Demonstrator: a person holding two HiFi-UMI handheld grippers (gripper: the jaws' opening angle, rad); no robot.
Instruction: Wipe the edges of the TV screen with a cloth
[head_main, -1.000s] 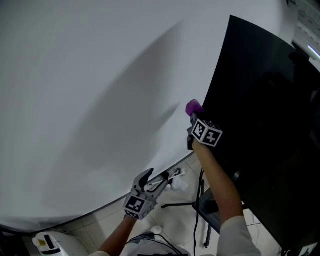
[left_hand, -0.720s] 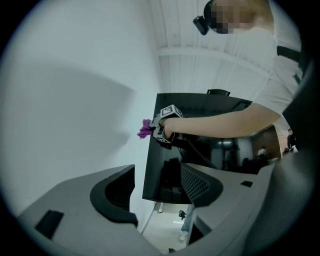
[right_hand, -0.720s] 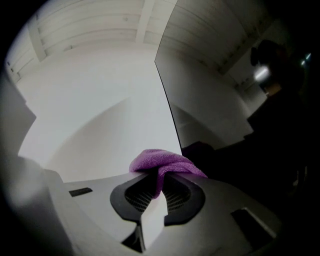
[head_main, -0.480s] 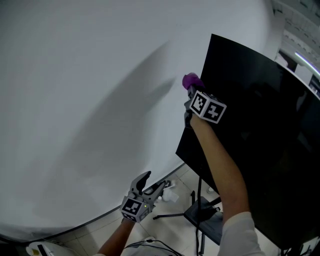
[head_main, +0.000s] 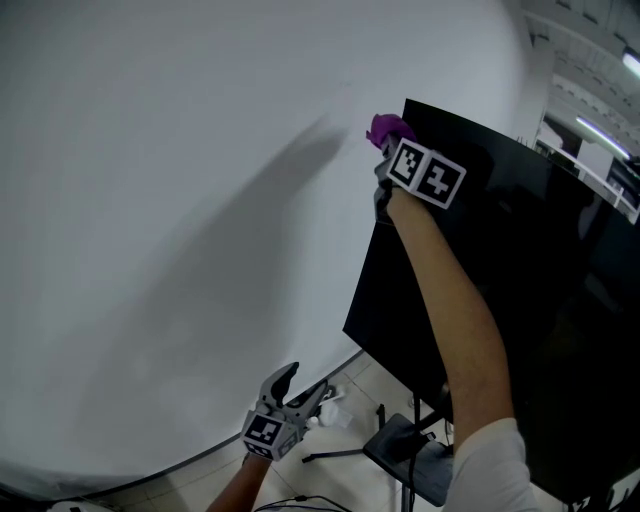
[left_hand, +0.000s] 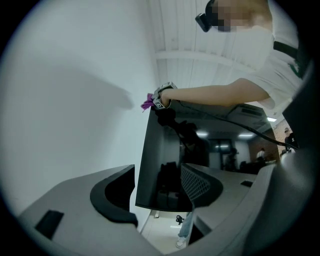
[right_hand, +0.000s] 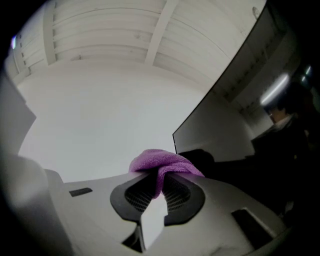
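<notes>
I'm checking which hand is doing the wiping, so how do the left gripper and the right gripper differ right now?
Jaws: the left gripper stands open with nothing between them, while the right gripper is shut on a purple cloth.
Position: the right gripper is raised to the upper left corner of the TV, while the left gripper hangs low, below the TV's bottom edge.
Both carry a cube with square markers.

Your right gripper (head_main: 386, 148) has carried the purple cloth (head_main: 388, 128) up the left edge of the TV screen (head_main: 540, 260), from mid-frame to its top corner.
</notes>
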